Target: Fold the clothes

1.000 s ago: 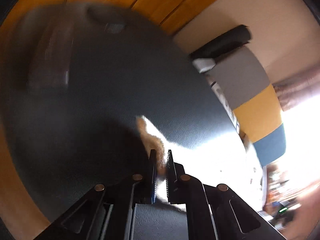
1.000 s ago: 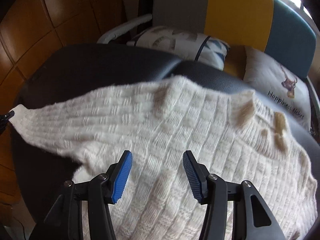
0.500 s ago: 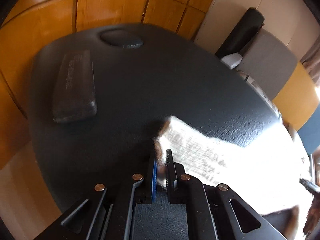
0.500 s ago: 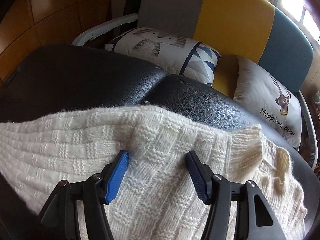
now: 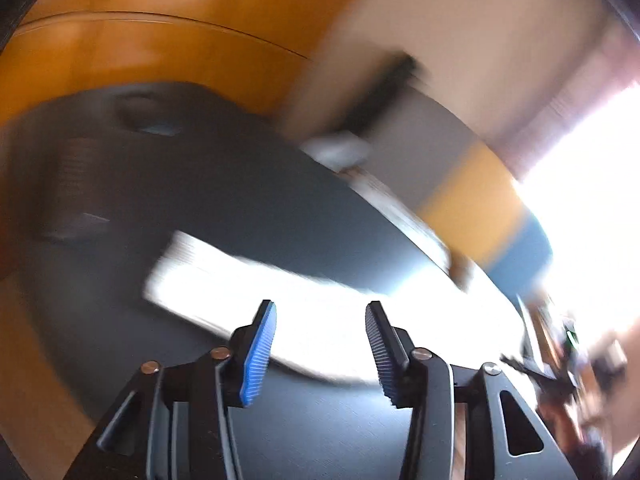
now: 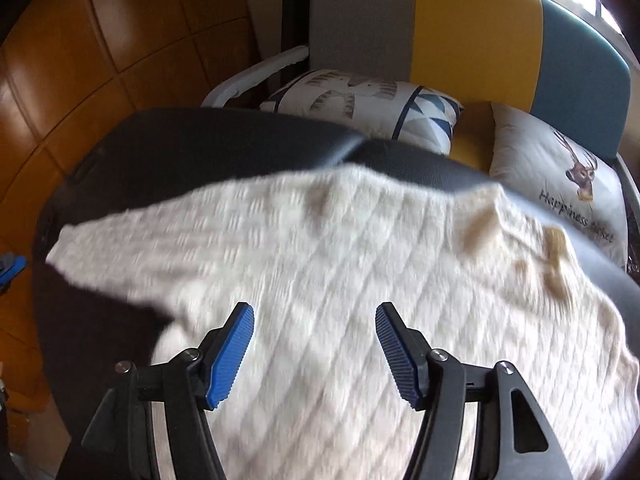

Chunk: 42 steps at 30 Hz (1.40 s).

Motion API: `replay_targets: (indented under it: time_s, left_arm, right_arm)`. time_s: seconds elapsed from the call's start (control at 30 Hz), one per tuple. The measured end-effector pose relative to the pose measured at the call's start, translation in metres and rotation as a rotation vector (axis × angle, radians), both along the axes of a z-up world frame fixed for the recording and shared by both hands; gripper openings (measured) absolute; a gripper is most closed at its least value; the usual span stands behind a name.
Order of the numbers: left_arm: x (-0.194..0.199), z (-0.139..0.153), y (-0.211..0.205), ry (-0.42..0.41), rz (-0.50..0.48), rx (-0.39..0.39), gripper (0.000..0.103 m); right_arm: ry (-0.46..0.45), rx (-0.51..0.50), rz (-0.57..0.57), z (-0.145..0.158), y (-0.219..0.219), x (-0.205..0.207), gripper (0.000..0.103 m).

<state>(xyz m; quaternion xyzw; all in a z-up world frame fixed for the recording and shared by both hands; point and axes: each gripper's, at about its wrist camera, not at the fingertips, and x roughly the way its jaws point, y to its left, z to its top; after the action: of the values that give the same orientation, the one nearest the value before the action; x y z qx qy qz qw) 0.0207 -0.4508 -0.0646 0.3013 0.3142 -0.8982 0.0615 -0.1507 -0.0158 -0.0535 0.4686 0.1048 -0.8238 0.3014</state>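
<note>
Left gripper just let go of the sleeve, sweater's laid out flat now

A second ago the left gripper [image 5: 320, 350] was pinched tight on the cuff of the cream knit sweater [image 6: 340, 300]; now its jaws are opening and nothing's between them, with the sleeve [image 5: 248, 280] lying loose on the dark padded table [image 5: 240, 200] just beyond the pads. The right gripper [image 6: 314, 354] hangs over the sweater's body, jaws apart, gripping nothing. The sweater is spread across the table, sleeve out to the left, collar to the far right. Looks like spreading is done and the actual folding comes next.
</note>
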Motion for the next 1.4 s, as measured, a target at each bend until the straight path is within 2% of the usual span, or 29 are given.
replay_targets:
  time_s: [0.1,0.2,0.3,0.43,0.47,0.53,0.57,0.6,0.67,0.7,0.77,0.83,0.87,0.9,1.0,1.07,1.2,1.3,1.4]
  left_arm:
    - [-0.038,-0.009,0.074,-0.013,-0.233,0.006,0.048]
    - [-0.079,-0.023,0.138,-0.062,-0.389,0.005,0.047]
    - [-0.097,-0.035,0.189,-0.118,-0.484,0.011,0.047]
    - [-0.078,-0.042,0.243,-0.211,-0.514,0.003,0.047]
    - [-0.081,-0.046,0.246,-0.241,-0.5,0.006,0.047]
    - [-0.094,-0.056,0.245,-0.24,-0.492,0.027,0.044]
    - [-0.103,-0.062,0.242,-0.231,-0.488,0.038,0.033]
    - [-0.096,-0.058,0.237,-0.219,-0.474,0.047,0.005]
    - [-0.081,-0.046,0.237,-0.166,-0.457,0.054,0.005]
    - [-0.074,-0.039,0.236,-0.149,-0.448,0.032,0.004]
    - [-0.075,-0.047,0.234,-0.192,-0.402,0.0,0.005]
    - [-0.084,-0.071,0.224,-0.276,-0.358,0.006,0.005]
    - [-0.087,-0.075,0.216,-0.261,-0.358,0.057,0.005]
    - [-0.093,-0.075,0.215,-0.265,-0.356,0.072,0.005]
    - [-0.111,-0.068,0.227,-0.28,-0.373,0.009,0.006]
    - [-0.115,-0.063,0.232,-0.289,-0.389,-0.005,0.006]
    - [-0.091,-0.039,0.22,-0.257,-0.382,0.013,0.016]
    - [-0.052,-0.025,0.209,-0.242,-0.414,0.011,0.033]
    - [-0.007,-0.019,0.209,-0.253,-0.458,-0.032,0.035]
  right_arm:
    - [0.004,0.019,-0.011,-0.004,0.025,0.029,0.064]
    - [0.009,0.041,-0.047,-0.009,0.053,0.047,0.064]
    - [0.017,0.073,-0.092,-0.015,0.08,0.053,0.064]
    - [0.021,0.078,-0.149,-0.024,0.11,0.05,0.064]
    - [0.027,0.1,-0.158,-0.028,0.114,0.049,0.064]
    - [0.04,0.137,-0.163,-0.036,0.121,0.047,0.065]
    - [0.051,0.12,-0.158,-0.038,0.124,0.048,0.065]
    - [0.058,0.118,-0.168,-0.039,0.128,0.049,0.066]
    - [0.057,0.089,-0.207,-0.041,0.14,0.05,0.071]
    - [0.06,0.074,-0.22,-0.043,0.145,0.05,0.071]
    - [0.067,0.063,-0.233,-0.045,0.15,0.048,0.077]
    - [0.071,0.07,-0.237,-0.045,0.147,0.046,0.08]
    - [0.072,0.073,-0.239,-0.045,0.146,0.044,0.081]
    - [0.074,0.076,-0.241,-0.045,0.145,0.043,0.082]
    - [0.071,0.066,-0.25,-0.046,0.145,0.041,0.084]
    - [0.057,0.066,-0.249,-0.044,0.143,0.04,0.086]
    - [0.015,0.049,-0.248,-0.033,0.139,0.047,0.086]
    - [0.014,-0.028,-0.222,-0.019,0.141,0.074,0.086]
    - [0.017,-0.064,-0.183,-0.014,0.149,0.104,0.086]
